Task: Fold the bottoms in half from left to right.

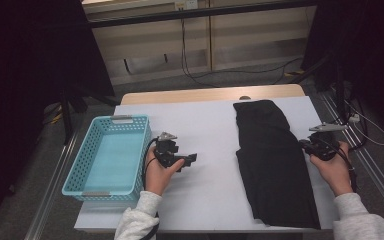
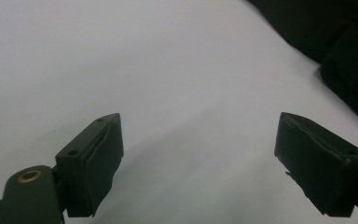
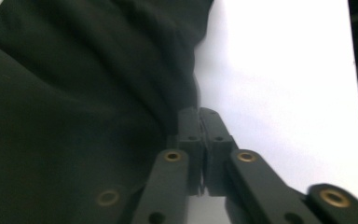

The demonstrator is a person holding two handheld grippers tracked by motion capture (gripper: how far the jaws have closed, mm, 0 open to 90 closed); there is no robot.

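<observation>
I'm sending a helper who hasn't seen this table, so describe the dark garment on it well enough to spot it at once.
Start at the white table top. On its right half lies a black cloth garment, folded into a long strip running from the far edge to the near edge, with the right gripper at its right edge. Its only neighbour, a light blue perforated plastic basket, sits at the left, rigid and pale.

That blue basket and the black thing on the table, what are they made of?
The basket looks like moulded plastic: rigid light-blue walls with a regular grid of holes and a slight sheen. The black thing seems to be soft matte fabric, probably a garment: it lies folded, with creases.
</observation>
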